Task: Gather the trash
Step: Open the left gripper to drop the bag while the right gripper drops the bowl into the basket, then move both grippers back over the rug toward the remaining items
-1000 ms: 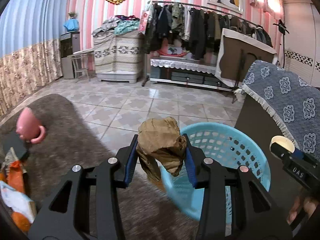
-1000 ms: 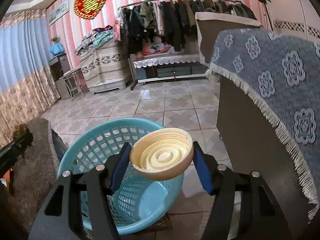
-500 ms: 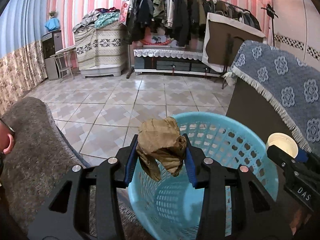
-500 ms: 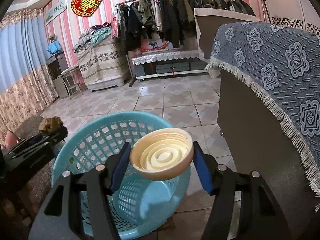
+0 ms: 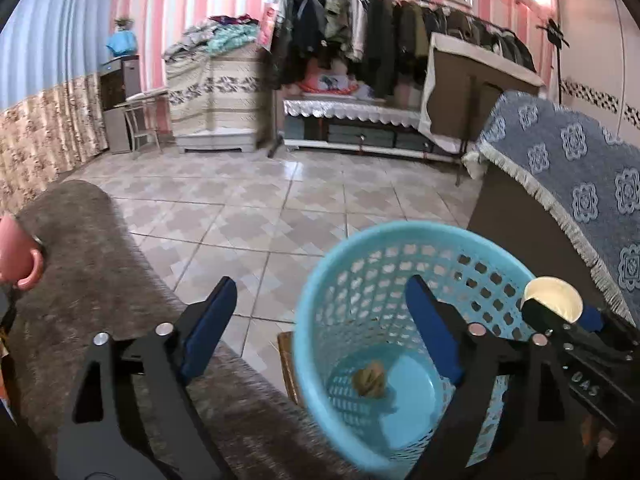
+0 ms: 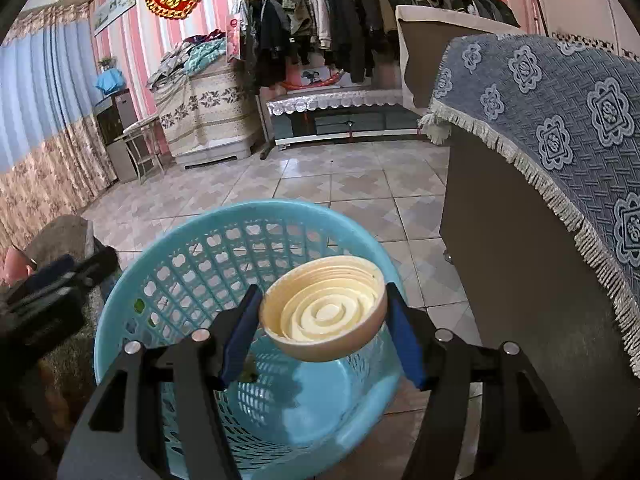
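A light blue plastic basket (image 5: 344, 248) stands on the tiled floor; it also shows in the right wrist view (image 6: 208, 240). A crumpled brown paper ball (image 5: 369, 378) lies on the basket's bottom. My left gripper (image 5: 320, 320) is open and empty above the basket's left rim. My right gripper (image 6: 322, 320) is shut on a cream ridged paper bowl (image 6: 324, 316) and holds it over the basket. The bowl (image 5: 554, 298) and the right gripper also show at the right of the left wrist view.
A brown carpeted surface (image 5: 88, 272) lies at the left with a pink cup (image 5: 18, 252) on it. A dark cabinet with a blue patterned cloth (image 6: 560, 112) stands close on the right. A clothes rack (image 5: 380, 32) lines the far wall.
My left gripper has opened and the brown paper ball has dropped into the basket. The right gripper still holds the bowl over the basket.
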A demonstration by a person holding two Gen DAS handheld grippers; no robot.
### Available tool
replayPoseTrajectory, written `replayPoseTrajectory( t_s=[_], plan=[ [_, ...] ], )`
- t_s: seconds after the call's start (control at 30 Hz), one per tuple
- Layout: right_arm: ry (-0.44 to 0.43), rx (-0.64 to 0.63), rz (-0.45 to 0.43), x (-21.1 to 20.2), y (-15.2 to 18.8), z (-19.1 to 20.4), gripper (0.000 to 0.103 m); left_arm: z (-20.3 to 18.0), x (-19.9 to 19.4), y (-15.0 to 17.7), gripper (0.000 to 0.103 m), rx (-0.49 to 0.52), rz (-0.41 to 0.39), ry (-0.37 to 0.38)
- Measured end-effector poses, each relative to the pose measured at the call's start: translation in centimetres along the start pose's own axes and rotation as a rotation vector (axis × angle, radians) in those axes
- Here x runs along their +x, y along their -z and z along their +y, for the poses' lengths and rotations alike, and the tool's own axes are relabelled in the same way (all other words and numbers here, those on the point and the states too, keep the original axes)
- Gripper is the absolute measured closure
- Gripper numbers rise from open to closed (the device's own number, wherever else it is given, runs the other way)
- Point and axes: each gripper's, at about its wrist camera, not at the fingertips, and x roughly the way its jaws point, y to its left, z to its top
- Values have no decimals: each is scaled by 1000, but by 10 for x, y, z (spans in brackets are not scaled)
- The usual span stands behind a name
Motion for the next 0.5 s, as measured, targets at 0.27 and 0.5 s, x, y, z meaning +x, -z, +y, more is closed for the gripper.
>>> replayPoseTrajectory(
  t_s=[0.27, 0.5],
  plan=[
    [-33, -37, -10, 9, 1, 28, 41, 18, -18, 0, 11, -12, -40, -73],
    [-18, -62, -25, 6, 4, 32, 17, 35, -31, -5, 10, -46, -59, -96]
  ],
)
